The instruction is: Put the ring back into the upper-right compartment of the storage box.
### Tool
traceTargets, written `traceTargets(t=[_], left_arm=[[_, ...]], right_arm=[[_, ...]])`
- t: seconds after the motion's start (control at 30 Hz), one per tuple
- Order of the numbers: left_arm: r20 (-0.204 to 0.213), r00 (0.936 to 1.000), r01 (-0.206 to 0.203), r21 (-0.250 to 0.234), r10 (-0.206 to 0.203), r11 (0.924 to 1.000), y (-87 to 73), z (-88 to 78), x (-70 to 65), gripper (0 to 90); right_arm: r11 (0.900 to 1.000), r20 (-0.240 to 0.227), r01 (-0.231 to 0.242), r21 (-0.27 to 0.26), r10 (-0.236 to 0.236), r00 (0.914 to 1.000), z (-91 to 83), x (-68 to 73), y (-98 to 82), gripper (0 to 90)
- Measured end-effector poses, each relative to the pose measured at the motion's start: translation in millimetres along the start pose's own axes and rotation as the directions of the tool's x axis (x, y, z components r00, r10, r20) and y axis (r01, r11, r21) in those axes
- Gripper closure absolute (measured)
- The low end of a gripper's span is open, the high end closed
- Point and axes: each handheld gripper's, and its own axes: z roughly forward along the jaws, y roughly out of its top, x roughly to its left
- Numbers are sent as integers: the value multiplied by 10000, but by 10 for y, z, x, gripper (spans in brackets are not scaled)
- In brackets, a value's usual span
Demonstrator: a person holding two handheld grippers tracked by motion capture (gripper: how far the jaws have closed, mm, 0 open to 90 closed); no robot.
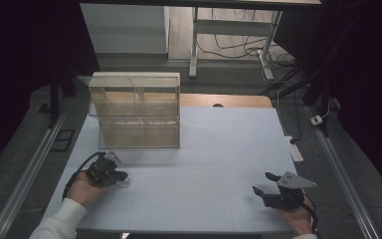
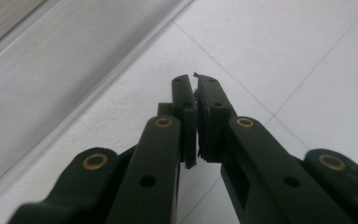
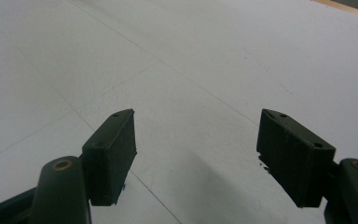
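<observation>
My left gripper (image 1: 121, 177) lies low over the white table (image 1: 219, 144) near its front left, held by a hand in a white sleeve. In the left gripper view its black jaws (image 2: 195, 80) are pressed together, and I see nothing between the pads. A small pale patch lies on the table just beside its tip; I cannot tell what it is. My right gripper (image 1: 264, 182) rests at the front right. The right gripper view shows that gripper (image 3: 198, 116) standing open, with only bare table between its jaws.
A clear plastic case (image 1: 135, 109) with two levels of compartments stands at the table's back left. Metal rails run along both sides of the table. A white power strip (image 1: 295, 151) lies off the right edge, and cables trail on the floor beyond.
</observation>
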Motion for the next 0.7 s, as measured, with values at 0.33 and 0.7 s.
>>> traceTargets(t=[0.33, 0.7], left_arm=[[38, 9997, 231, -957, -228, 9951, -46, -147, -18, 860], [223, 9986, 520, -1991, -485, 9786, -87, -337, -17, 859]], right_arm=[[10000, 17, -20, 21, 20, 10000, -3, -6, -4, 276], [10000, 49, -28, 18, 28, 10000, -3, -10, -8, 276]])
